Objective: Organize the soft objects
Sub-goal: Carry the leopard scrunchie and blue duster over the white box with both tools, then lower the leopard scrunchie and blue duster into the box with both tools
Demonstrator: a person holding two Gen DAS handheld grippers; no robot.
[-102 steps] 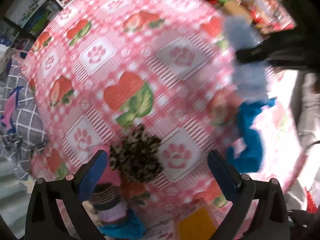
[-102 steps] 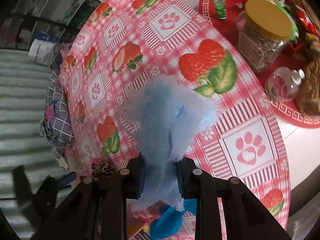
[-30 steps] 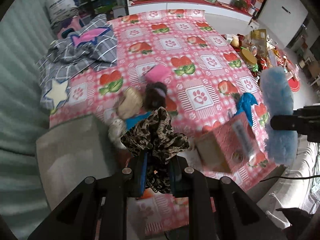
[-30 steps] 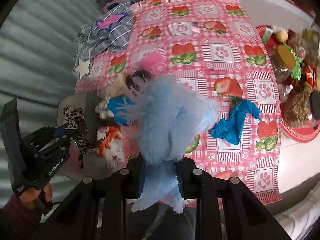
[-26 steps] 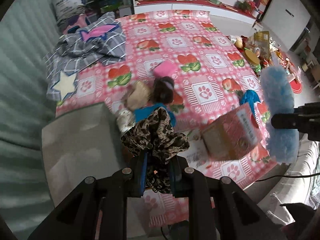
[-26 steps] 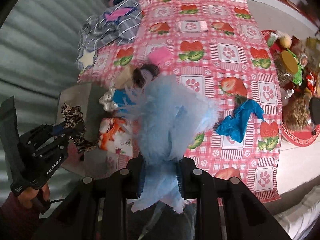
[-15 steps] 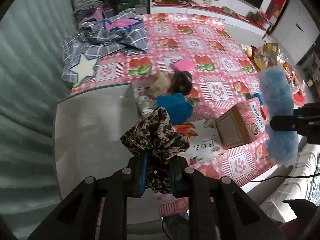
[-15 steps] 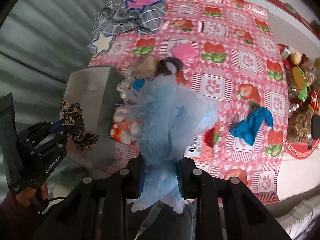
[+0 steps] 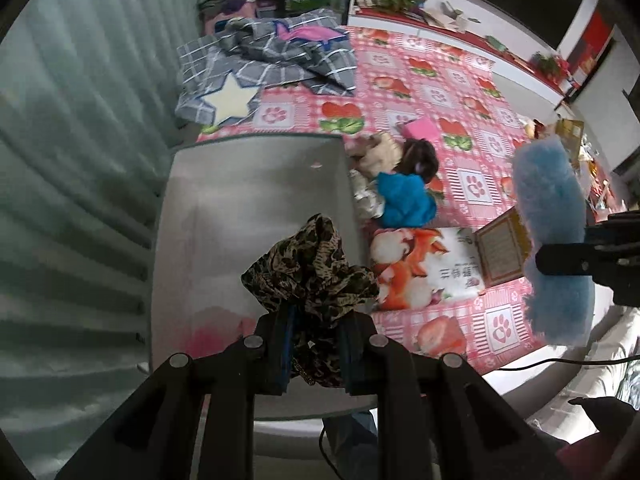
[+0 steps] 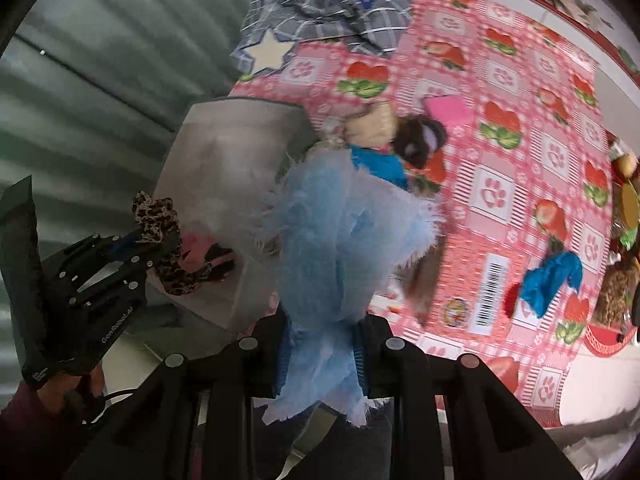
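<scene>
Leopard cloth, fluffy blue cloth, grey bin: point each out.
leopard cloth (image 9: 312, 268), left wrist view, bunched middle above the fingers
fluffy blue cloth (image 10: 340, 232), right wrist view, its fuzzy middle
grey bin (image 9: 240, 208), left wrist view, its bare inner floor

We see a leopard-print cloth (image 9: 312, 268), thin and crinkled; a pale-blue fluffy fabric (image 10: 344, 240), long-piled with frayed edges; a glossy checked tablecloth (image 9: 476, 120); a matt grey bin (image 9: 240, 200).

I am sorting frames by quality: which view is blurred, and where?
Right wrist view: motion blur smears the barcoded box behind the fluffy light-blue cloth. Left wrist view: sharper, the leopard-print cloth is crisp; fisheye bends the edges in both.
</scene>
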